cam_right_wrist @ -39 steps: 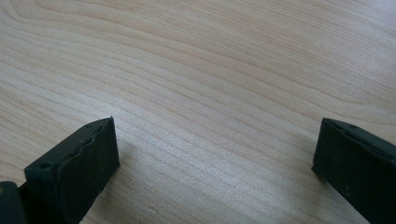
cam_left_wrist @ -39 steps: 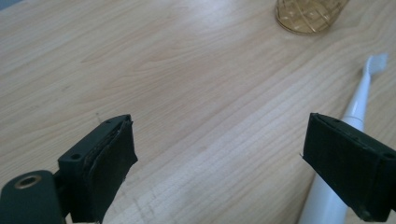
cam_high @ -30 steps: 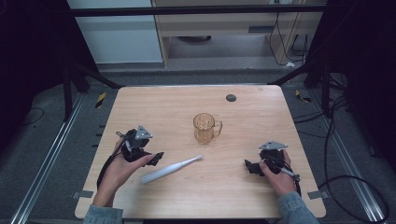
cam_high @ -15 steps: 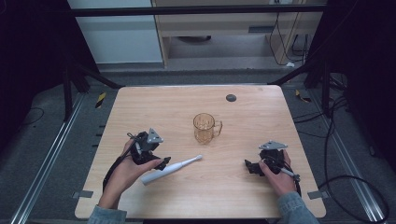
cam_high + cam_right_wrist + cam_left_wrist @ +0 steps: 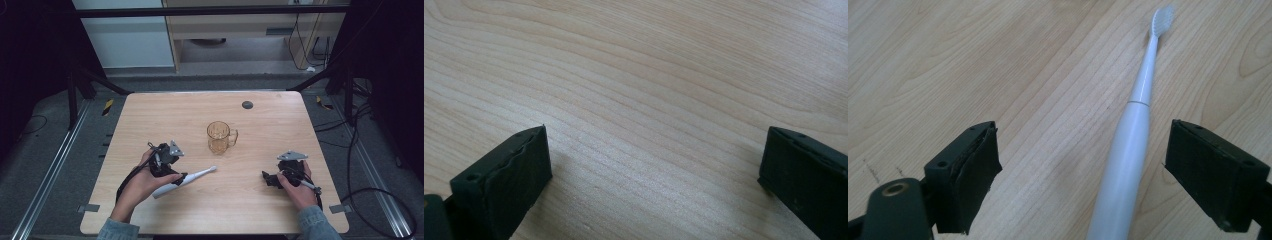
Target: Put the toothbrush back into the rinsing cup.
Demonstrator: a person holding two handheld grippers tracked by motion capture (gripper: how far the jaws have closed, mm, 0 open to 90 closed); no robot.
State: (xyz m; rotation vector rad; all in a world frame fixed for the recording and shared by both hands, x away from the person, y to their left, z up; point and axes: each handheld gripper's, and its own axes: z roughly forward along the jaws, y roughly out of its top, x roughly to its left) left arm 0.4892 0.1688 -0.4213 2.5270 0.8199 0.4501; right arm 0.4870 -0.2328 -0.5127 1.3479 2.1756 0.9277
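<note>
A white electric toothbrush lies flat on the near left of a pale wooden counter, bristles pointing toward a clear glass mug at the middle. The left tongs straddle the handle; their jaws have just been closing a little but stand wide, not touching it. Picking it up seems about to begin; nothing is lifted yet. The right tongs gape open over bare wood, near right. Beyond the counter: grey floor, cables, a cabinet.
</note>
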